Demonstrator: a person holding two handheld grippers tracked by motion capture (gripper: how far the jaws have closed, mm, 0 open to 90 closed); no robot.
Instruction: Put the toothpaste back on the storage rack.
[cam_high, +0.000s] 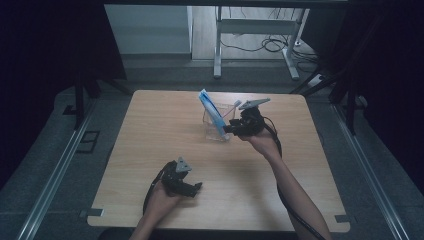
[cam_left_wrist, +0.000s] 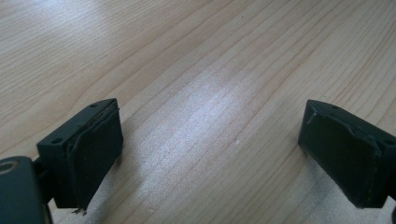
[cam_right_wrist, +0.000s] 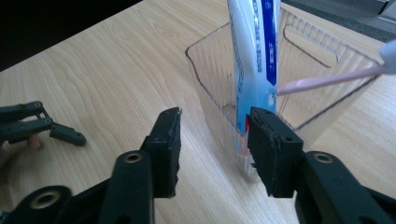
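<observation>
A clear plastic container (cam_high: 215, 129) stands on the wooden table (cam_high: 165, 130) right of centre. Upright inside it leans a blue and white toothpaste tube (cam_high: 209, 106), with a pink toothbrush (cam_high: 231, 109) slanting beside it. My right gripper (cam_high: 229, 129) is at the container's right side and open. In the right gripper view the right gripper (cam_right_wrist: 212, 135) has its jaws apart at the container's (cam_right_wrist: 210, 84) near corner, with the tube (cam_right_wrist: 254, 60) and toothbrush (cam_right_wrist: 327, 79) just behind. My left gripper (cam_high: 195, 189) rests open near the front of the table, and the left gripper (cam_left_wrist: 210, 149) has nothing between its jaws.
The table's back edge (cam_high: 215, 92) lies just behind the container. Beyond it stands a white desk frame (cam_high: 255, 30) with cables on the floor. The left gripper (cam_right_wrist: 42, 126) shows far off in the right gripper view.
</observation>
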